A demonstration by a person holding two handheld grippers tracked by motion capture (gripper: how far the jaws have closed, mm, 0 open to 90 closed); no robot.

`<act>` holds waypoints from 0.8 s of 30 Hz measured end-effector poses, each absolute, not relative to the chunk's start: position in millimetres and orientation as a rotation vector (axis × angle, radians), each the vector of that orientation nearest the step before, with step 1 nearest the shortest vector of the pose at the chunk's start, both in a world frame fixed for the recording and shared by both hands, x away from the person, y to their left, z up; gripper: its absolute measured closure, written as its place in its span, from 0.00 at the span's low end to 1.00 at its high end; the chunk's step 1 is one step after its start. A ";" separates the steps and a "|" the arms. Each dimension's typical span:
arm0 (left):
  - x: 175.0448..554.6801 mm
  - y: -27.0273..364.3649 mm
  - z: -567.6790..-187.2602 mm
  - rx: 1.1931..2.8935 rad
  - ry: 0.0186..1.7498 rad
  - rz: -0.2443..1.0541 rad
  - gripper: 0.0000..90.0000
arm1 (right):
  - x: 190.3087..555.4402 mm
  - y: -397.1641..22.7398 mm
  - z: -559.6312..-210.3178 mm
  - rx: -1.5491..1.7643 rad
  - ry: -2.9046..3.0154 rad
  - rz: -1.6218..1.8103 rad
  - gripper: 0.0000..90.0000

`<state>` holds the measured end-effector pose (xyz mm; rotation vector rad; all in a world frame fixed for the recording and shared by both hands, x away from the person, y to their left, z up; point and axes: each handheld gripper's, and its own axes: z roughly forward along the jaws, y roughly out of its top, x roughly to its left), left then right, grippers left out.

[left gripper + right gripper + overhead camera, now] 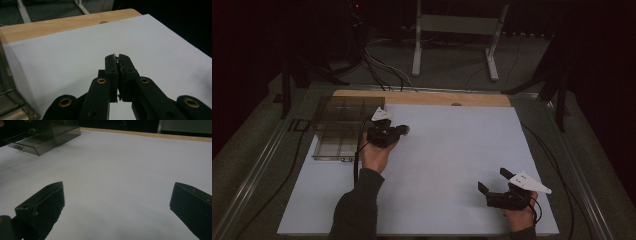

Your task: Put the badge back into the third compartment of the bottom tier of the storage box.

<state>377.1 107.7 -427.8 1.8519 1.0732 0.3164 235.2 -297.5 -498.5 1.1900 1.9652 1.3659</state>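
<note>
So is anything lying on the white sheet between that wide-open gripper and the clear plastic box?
Nothing visible does. From the right gripper, the white sheet runs bare up to the clear box. The left gripper is beside the box.

Dim lab, floor cables (382, 70), metal stand (457, 30)

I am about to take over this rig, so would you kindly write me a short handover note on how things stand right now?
Left gripper: jaws shut, perhaps pinching something tiny; it is too small to tell. It hangs beside the clear compartment box.
Right gripper: jaws wide open, empty, near the white mat's front right corner.
Box: at the mat's far left edge.
Done: nothing visibly placed.
Left: probably work at the box.
</note>
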 end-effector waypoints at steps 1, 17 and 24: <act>376.7 109.8 -427.5 1.853 1.076 0.320 0.98 | 235.2 -297.4 -498.5 1.190 1.965 1.366 0.00; 368.1 135.8 -429.2 1.834 1.115 0.341 0.98 | 235.0 -297.7 -498.6 1.193 1.962 1.364 0.00; 364.3 147.3 -433.2 1.837 1.138 0.353 0.98 | 235.0 -298.1 -498.6 1.193 1.961 1.366 0.00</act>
